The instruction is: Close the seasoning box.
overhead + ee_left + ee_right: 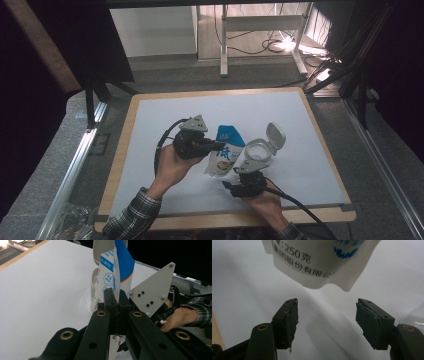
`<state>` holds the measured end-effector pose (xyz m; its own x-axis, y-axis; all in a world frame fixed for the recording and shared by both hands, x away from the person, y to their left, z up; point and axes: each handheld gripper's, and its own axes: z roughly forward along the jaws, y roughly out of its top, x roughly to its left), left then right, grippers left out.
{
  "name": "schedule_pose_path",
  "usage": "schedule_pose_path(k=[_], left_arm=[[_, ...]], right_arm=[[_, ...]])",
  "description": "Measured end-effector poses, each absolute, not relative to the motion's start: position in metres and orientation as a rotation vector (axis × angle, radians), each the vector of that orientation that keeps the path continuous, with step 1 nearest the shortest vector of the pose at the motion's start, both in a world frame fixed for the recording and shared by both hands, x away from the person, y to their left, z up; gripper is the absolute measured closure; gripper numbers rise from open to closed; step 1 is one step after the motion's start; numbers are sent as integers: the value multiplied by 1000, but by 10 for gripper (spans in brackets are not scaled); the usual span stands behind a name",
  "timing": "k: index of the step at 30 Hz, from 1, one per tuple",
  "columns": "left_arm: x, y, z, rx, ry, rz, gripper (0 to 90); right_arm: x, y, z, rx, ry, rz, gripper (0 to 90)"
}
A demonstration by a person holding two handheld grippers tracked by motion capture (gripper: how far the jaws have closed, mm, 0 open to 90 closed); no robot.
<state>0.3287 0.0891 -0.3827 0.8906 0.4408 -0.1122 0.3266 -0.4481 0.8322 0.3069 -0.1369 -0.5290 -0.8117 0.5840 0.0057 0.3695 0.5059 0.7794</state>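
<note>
Left gripper (212, 145) clamped on side edge of blue-and-white pouch (226, 156), jaws pinched together on the seam in left gripper view, pouch (117, 272) held upright over white mat (165, 130) near table centre. Right gripper (327, 320) jaws apart, gripping nothing, sitting just below pouch's bottom corner (322, 262); in high view right gripper (239, 184) near front edge of mat, right hand (262, 200) behind it. White flip-lid container (260, 147) with lid up, just beside pouch on its right, resting on the mat.

Dim surround; bright glare on floor (290, 46) far right; table (165, 115) evenly lit; soft shadows; close views blurred.
</note>
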Motion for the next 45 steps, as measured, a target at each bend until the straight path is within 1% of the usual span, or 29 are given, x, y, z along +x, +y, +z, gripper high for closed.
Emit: schedule_pose_path(k=[13, 23, 30, 31, 36, 45], left_arm=[[327, 88, -377, 2066, 558, 128, 900], [326, 89, -376, 2059, 567, 115, 900], [327, 87, -378, 2055, 578, 103, 900], [328, 87, -378, 2053, 581, 105, 900], [330, 81, -378, 2061, 580, 104, 900], [335, 71, -377, 2090, 579, 116, 900]], right_arm=[[312, -121, -532, 776, 2447, 1201, 357], [313, -118, -532, 754, 2365, 1231, 369], [310, -118, -527, 743, 2315, 1289, 420], [309, -118, -527, 735, 2315, 1292, 450], [305, -118, -526, 685, 2324, 1292, 535], [304, -122, -524, 708, 2379, 1297, 541]])
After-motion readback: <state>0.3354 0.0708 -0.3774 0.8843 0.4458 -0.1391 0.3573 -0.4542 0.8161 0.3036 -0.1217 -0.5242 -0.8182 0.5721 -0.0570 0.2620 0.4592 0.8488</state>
